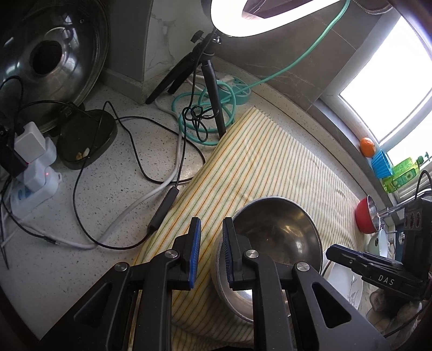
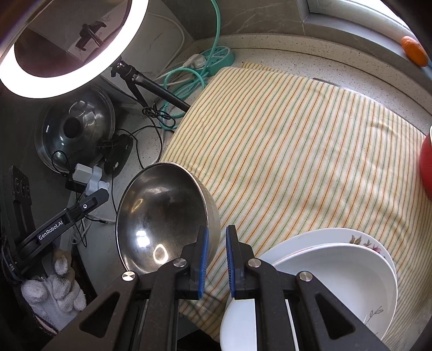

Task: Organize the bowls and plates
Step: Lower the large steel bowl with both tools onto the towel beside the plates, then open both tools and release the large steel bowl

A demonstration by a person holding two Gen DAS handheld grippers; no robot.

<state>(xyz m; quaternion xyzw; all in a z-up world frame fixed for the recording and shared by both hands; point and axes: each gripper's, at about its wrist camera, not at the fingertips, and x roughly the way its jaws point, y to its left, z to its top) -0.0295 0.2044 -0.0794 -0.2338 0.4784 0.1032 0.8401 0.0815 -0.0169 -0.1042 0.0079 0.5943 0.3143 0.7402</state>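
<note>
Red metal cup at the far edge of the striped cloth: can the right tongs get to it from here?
Probably yes: bare striped cloth lies between the right tongs and the red metal cup.

We count one steel bowl point(image 2: 162, 213), two white plates point(image 2: 337, 272) stacked together, and one red pot point(image 1: 364, 218). Further back we see one ring light point(image 2: 67, 46) on its tripod, one pan lid point(image 2: 75, 129), one striped cloth point(image 2: 297, 151), one orange point(image 1: 367, 147) and one blue cup point(image 1: 381, 164).

Blown-out ring light point(image 1: 272, 16) and window point(image 1: 388, 81) glare, dim, perhaps blurred, fisheye-warped edges.
</note>
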